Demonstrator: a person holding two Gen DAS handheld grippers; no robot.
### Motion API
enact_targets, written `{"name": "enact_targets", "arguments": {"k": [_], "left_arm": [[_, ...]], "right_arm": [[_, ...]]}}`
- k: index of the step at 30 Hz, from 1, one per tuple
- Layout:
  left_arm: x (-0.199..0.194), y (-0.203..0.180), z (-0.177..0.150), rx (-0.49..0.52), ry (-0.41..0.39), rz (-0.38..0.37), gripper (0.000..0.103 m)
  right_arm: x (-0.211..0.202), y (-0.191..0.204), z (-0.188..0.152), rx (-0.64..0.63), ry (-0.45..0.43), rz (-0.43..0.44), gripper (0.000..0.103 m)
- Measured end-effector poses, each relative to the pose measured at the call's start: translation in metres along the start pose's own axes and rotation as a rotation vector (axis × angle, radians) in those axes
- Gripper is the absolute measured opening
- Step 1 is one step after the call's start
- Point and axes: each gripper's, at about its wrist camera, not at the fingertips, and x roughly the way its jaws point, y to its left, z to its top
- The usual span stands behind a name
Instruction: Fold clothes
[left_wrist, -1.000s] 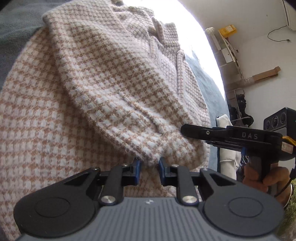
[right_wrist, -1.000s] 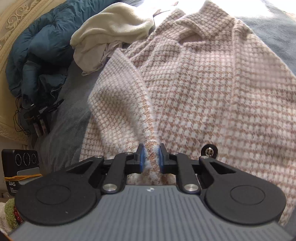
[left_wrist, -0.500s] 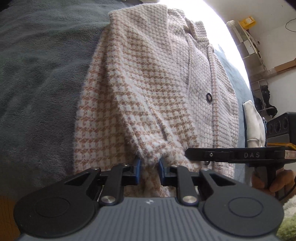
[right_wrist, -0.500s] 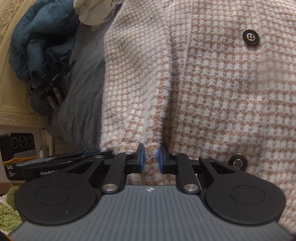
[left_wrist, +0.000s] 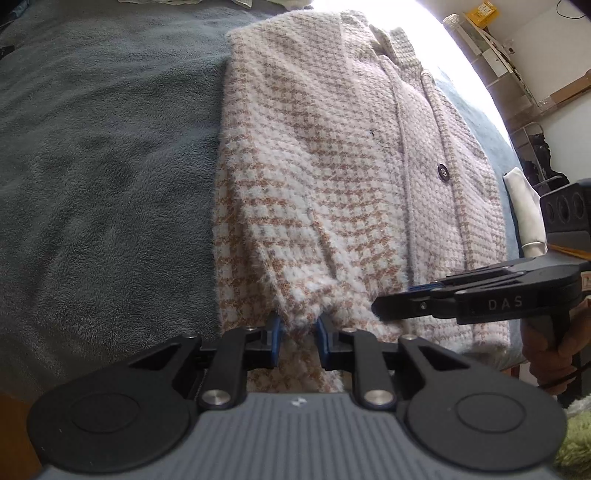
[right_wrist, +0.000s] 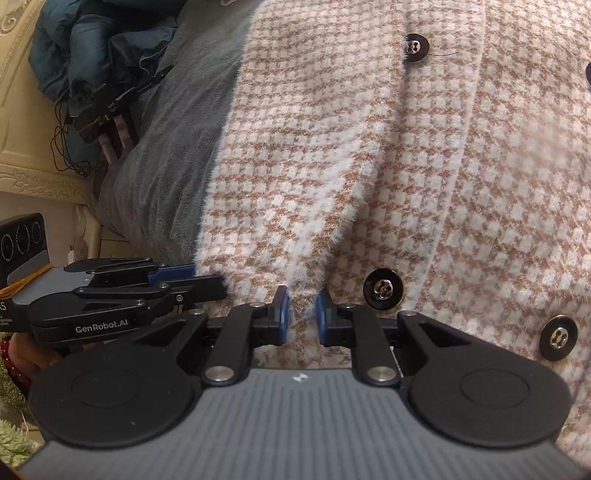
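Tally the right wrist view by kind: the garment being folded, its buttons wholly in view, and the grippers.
Checked cardigan: 1
Buttons wholly in view: 3
Grippers, namely left gripper and right gripper: 2
Total: 6

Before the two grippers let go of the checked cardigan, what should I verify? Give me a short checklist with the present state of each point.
1. Left gripper jaws closed on the cardigan cuff: ok.
2. Right gripper jaws closed on the hem edge: ok.
3. Sleeve folded inward over the cardigan body: ok.
4. Cardigan lies on the grey blanket, not hanging over the edge: cannot tell, the near hem is hidden by the grippers.
5. Buttons face up and are not trapped between the jaws: ok.
6. The two grippers do not touch each other: ok, a gap shows in the left wrist view.
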Motion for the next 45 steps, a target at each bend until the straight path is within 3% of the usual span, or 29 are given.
{"name": "enact_targets", "arguments": {"k": [5, 7, 11, 13, 16, 18, 19, 22, 24, 26, 29, 30, 33, 36, 40, 44, 45], "left_arm": [[0.017, 0.004, -0.007, 0.051, 0.020, 0.021, 0.022], [0.028, 0.006, -0.013, 0.083, 0.074, 0.043, 0.023], [0.018, 0.010, -0.018, 0.075, 0.094, 0.039, 0.030], [0.004, 0.011, -0.017, 0.080, 0.085, 0.072, 0.033], [-0.020, 0.016, -0.010, 0.065, 0.036, 0.109, 0.034], [-0.033, 0.020, -0.002, 0.037, -0.022, 0.090, 0.034], [-0.038, 0.021, 0.002, 0.025, -0.053, 0.072, 0.034], [-0.032, 0.016, 0.013, 0.021, -0.113, -0.011, 0.034], [-0.015, 0.009, 0.013, 0.023, -0.107, -0.050, 0.034], [0.004, 0.002, 0.010, 0.028, -0.092, -0.080, 0.034], [0.023, 0.000, -0.002, 0.058, -0.081, -0.061, 0.034], [0.024, 0.000, -0.007, 0.069, -0.089, -0.065, 0.036], [0.024, 0.006, -0.011, 0.074, -0.093, -0.087, 0.036], [0.024, 0.011, -0.010, 0.061, -0.084, -0.117, 0.036], [0.022, 0.014, -0.010, 0.084, -0.076, -0.130, 0.036], [0.021, 0.016, -0.012, 0.112, -0.075, -0.139, 0.037], [0.021, 0.016, -0.012, 0.116, -0.075, -0.142, 0.037]], "right_arm": [[0.017, 0.006, -0.001, -0.062, 0.006, -0.056, 0.013], [0.025, 0.006, -0.003, -0.084, 0.010, -0.088, 0.014], [0.031, 0.006, -0.005, -0.087, 0.020, -0.111, 0.020], [0.025, 0.007, -0.006, -0.094, 0.034, -0.125, 0.028], [0.007, 0.011, -0.005, -0.129, 0.037, -0.185, 0.031], [-0.008, 0.017, 0.002, -0.186, 0.005, -0.248, 0.031], [-0.018, 0.023, 0.009, -0.222, -0.037, -0.285, 0.031], [-0.047, 0.016, 0.039, -0.284, -0.176, -0.283, 0.031], [-0.044, 0.022, 0.063, -0.358, -0.259, -0.258, 0.031], [-0.028, 0.034, 0.084, -0.461, -0.302, -0.288, 0.031], [0.000, 0.028, 0.108, -0.535, -0.309, -0.358, 0.031], [0.010, 0.017, 0.113, -0.543, -0.260, -0.431, 0.030], [0.015, -0.007, 0.107, -0.555, -0.201, -0.458, 0.028], [0.001, 0.013, 0.123, -0.552, -0.148, -0.498, 0.028], [-0.018, 0.036, 0.171, -0.559, -0.311, -0.488, 0.028], [0.005, 0.025, 0.243, -0.610, -0.446, -0.593, 0.028], [0.016, 0.009, 0.258, -0.579, -0.410, -0.630, 0.028]]}}
